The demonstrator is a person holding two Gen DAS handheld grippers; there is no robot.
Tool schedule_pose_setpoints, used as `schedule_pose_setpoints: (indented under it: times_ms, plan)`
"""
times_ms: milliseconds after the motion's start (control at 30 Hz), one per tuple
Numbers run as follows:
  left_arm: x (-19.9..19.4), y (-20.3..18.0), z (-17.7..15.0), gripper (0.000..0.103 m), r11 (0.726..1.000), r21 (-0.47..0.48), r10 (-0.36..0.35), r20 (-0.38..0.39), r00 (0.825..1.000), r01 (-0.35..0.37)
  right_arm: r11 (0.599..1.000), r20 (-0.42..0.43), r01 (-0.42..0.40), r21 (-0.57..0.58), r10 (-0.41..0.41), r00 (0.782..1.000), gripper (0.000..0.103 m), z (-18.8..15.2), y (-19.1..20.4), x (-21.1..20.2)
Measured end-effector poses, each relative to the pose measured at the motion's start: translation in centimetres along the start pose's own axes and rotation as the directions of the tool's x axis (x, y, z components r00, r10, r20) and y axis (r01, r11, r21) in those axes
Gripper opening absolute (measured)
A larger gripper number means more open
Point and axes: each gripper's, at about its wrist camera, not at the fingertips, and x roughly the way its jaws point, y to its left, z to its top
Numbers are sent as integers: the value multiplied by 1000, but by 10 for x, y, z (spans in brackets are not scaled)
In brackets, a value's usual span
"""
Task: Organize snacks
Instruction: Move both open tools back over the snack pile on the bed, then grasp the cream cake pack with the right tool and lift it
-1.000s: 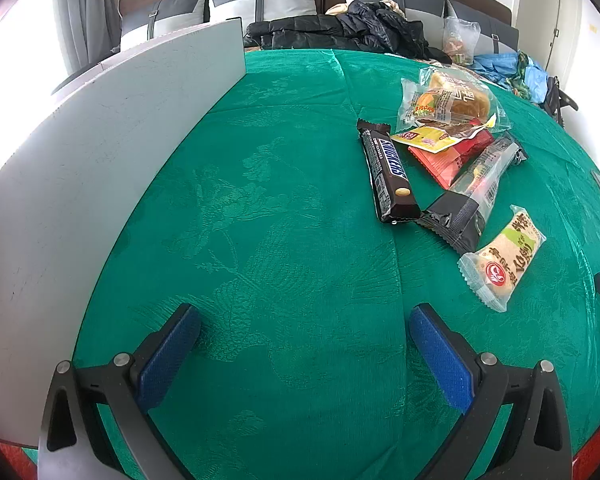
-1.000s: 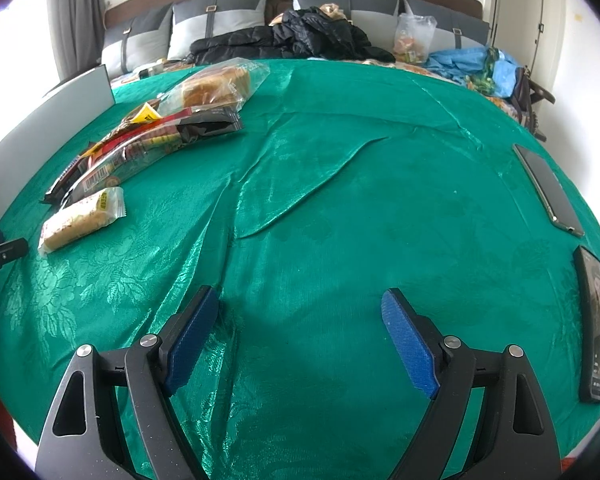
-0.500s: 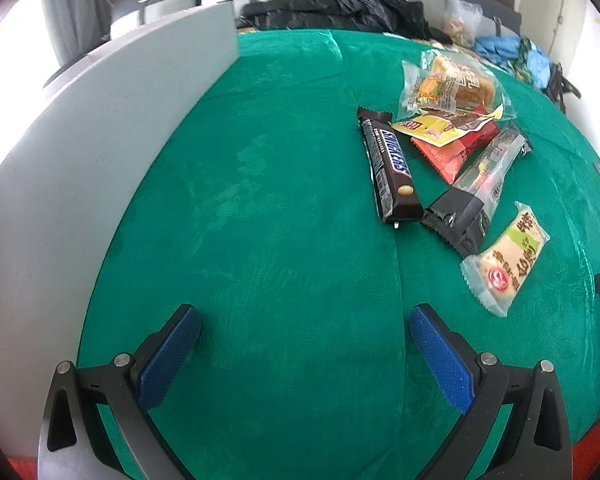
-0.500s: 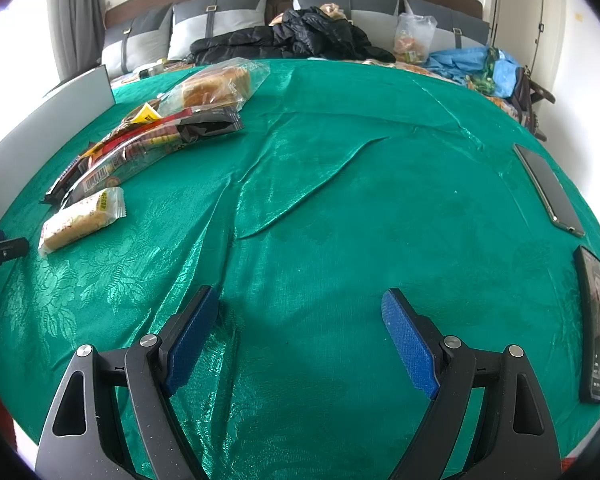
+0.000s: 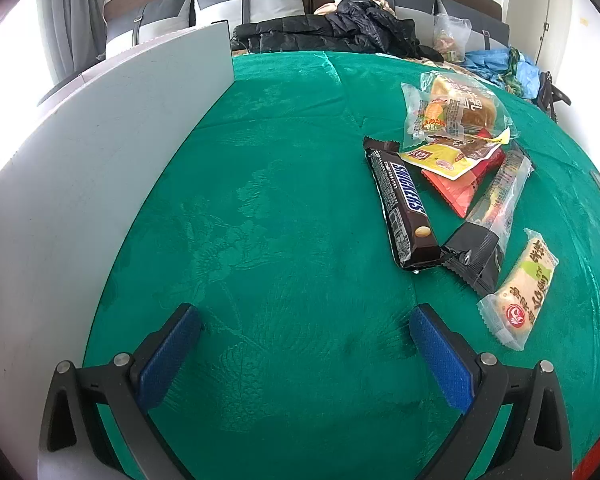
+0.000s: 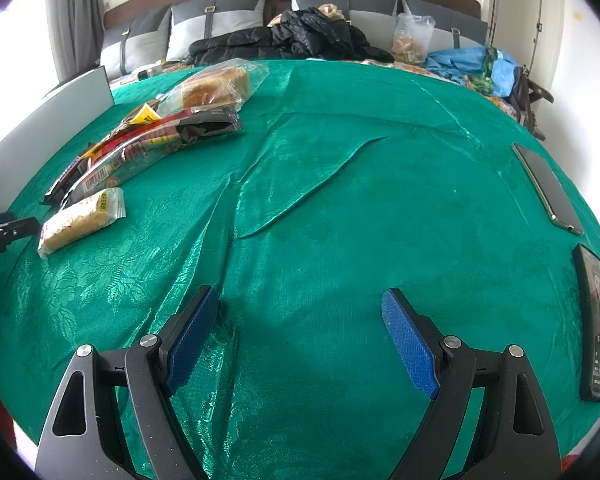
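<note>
Snacks lie heaped on the green desk, untouched: sorting has not begun. Your left tool and right tool gape wide, empty. Next, reach for the Snickers bar.

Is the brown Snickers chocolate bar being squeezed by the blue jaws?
No, the brown Snickers chocolate bar lies loose on the green patterned cloth, well ahead of the left gripper, whose jaws stand wide apart and empty.

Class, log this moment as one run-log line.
left gripper: open, empty | right gripper: open, empty | snacks: untouched on green cloth
</note>
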Motion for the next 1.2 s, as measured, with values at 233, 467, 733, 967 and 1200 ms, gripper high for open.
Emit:
schedule_pose_setpoints:
  times_ms: [233, 467, 733, 967, 1200]
  plan:
    - [0, 0, 0, 103, 1000, 1, 1, -2, 1000, -1, 1000, 3, 4, 7, -4, 1000, 86, 0, 0, -1]
    - [-4, 15, -2, 103, 995, 76, -57, -10, 998, 57, 998, -99, 8, 57, -2, 995, 86, 7, 6, -3]
    - [-3, 20, -3, 103, 1000, 19, -17, 1, 1000, 17, 903, -204, -378, 206, 417, 886, 84, 46, 100, 10]
    - [-3, 20, -3, 103, 1000, 20, -17, 1, 1000, 17, 949, -252, -212, 234, 270, 929, 84, 95, 154, 59]
    - [-3, 20, -3, 103, 1000, 18, -18, 2, 1000, 17, 980, -212, -194, -39, 182, 960, 38, 70, 157, 32]
